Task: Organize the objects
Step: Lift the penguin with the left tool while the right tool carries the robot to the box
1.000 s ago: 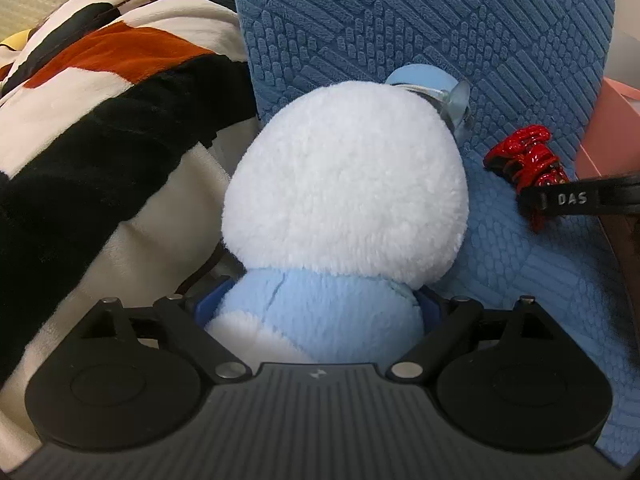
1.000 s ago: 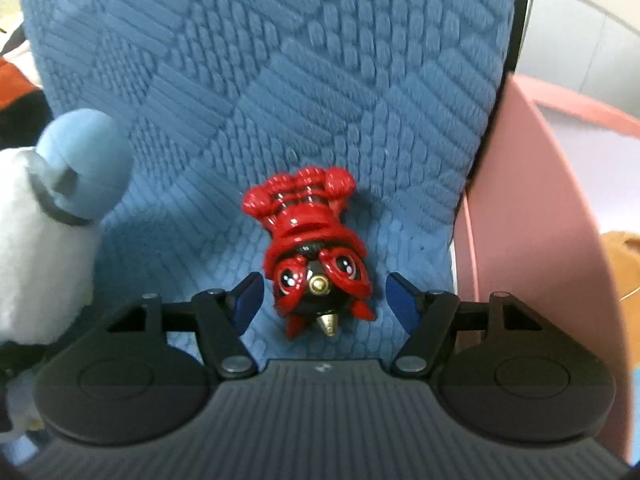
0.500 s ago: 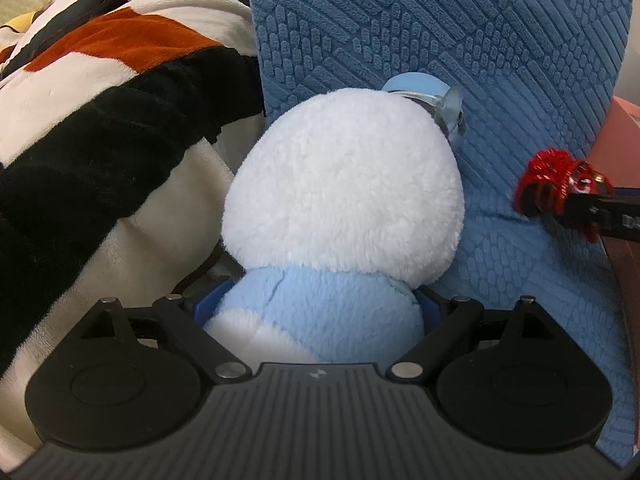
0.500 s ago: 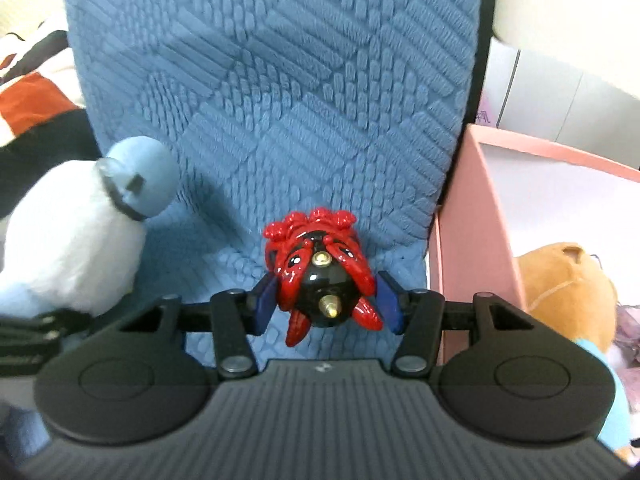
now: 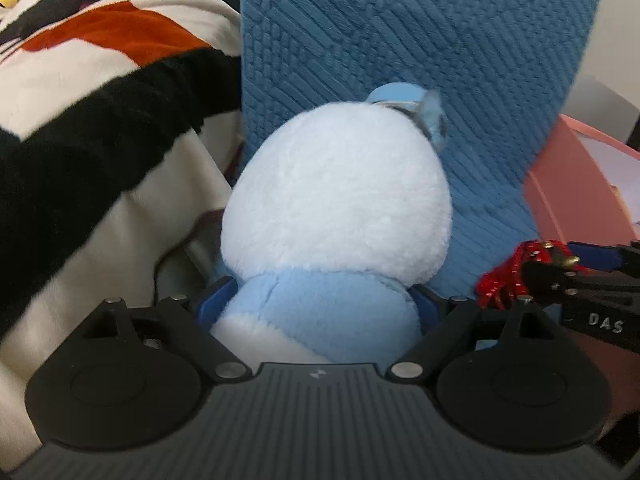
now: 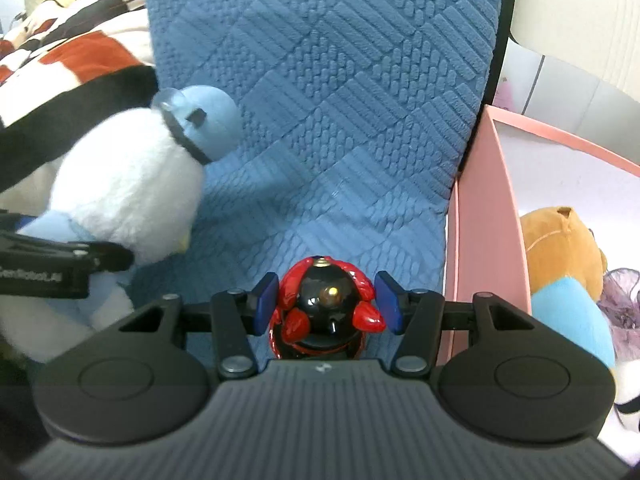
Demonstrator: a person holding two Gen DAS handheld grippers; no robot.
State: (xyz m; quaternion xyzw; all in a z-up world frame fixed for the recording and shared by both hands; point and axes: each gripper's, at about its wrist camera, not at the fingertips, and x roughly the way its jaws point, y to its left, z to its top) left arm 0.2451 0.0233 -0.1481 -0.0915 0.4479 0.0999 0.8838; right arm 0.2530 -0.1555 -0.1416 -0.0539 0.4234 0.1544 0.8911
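Above the blue chair seat (image 6: 320, 216), the right tongs (image 6: 327, 304) now hold the red toy (image 6: 326, 312) up. The left tongs (image 5: 316, 308) squeeze the white plush (image 5: 336, 200). The pink box (image 6: 480, 240) seems next.
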